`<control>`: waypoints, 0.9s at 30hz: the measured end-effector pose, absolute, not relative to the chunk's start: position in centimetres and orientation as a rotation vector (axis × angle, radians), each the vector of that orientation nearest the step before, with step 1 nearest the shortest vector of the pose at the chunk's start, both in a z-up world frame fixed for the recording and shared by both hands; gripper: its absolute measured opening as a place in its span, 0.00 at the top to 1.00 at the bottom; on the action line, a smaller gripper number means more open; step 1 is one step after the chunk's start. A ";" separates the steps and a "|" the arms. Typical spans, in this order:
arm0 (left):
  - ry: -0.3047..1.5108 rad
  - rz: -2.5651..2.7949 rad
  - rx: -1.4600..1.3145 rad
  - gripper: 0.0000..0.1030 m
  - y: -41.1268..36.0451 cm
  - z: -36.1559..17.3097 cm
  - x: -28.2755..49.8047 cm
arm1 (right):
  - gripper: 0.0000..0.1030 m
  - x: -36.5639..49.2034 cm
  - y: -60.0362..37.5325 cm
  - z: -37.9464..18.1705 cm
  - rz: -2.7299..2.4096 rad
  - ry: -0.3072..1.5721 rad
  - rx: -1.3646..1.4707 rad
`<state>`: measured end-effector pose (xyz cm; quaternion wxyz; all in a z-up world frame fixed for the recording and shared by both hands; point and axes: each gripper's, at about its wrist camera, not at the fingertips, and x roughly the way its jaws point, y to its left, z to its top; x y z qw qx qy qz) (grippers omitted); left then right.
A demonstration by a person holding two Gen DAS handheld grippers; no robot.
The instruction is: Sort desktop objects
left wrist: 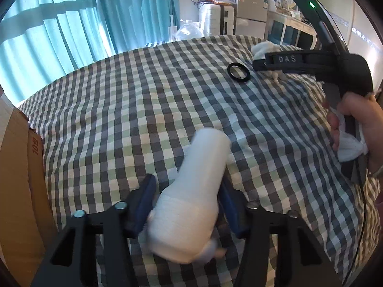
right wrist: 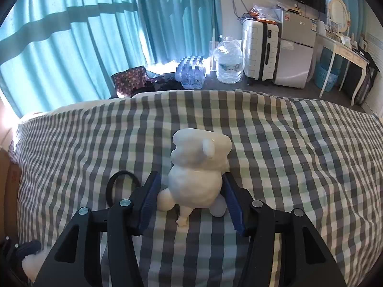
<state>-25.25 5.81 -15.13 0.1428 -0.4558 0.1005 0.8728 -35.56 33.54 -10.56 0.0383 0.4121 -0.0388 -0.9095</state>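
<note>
The left tool (left wrist: 184, 201) is clamping a white ribbed cylinder (left wrist: 191, 198) between its blue pads, ready to carry it off the checked bed (left wrist: 119, 110). The right tool (right wrist: 191, 201) is bracketing a white figurine (right wrist: 196, 174); whether it is gripping, I cannot tell. A black ring (right wrist: 119, 186) is lying left of it.

You see a white ribbed cylinder (left wrist: 191, 198) lying tilted on the checked bedspread, its near end blurred. Farther off a black ring (left wrist: 239, 72) lies flat, and just beside it sits a lumpy white figurine (right wrist: 198, 174) with stubby legs.
</note>
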 end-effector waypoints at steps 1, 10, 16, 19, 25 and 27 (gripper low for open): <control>0.283 2.518 -1.320 0.54 5.7 -14.9 -25.1 | 0.48 -35.2 33.6 -10.4 -2.787 -0.127 1.265; 0.138 2.580 -1.287 0.54 3.7 -9.7 -21.7 | 0.48 -28.9 34.1 -8.1 -2.781 -0.215 1.267; 0.097 2.641 -1.269 0.54 2.3 -5.6 -19.8 | 0.48 -23.8 31.8 -2.9 -2.787 -0.239 1.131; 0.049 2.680 -1.248 0.54 0.7 -3.3 -19.2 | 0.48 -21.3 29.8 0.0 -2.788 -0.178 1.038; -0.044 2.771 -1.183 0.54 -4.0 0.8 -17.5 | 0.48 -17.3 23.9 5.4 -2.708 -0.110 0.879; -0.103 2.810 -1.183 0.54 -6.5 1.7 -17.2 | 0.48 -16.1 21.2 6.7 -2.666 -0.097 0.835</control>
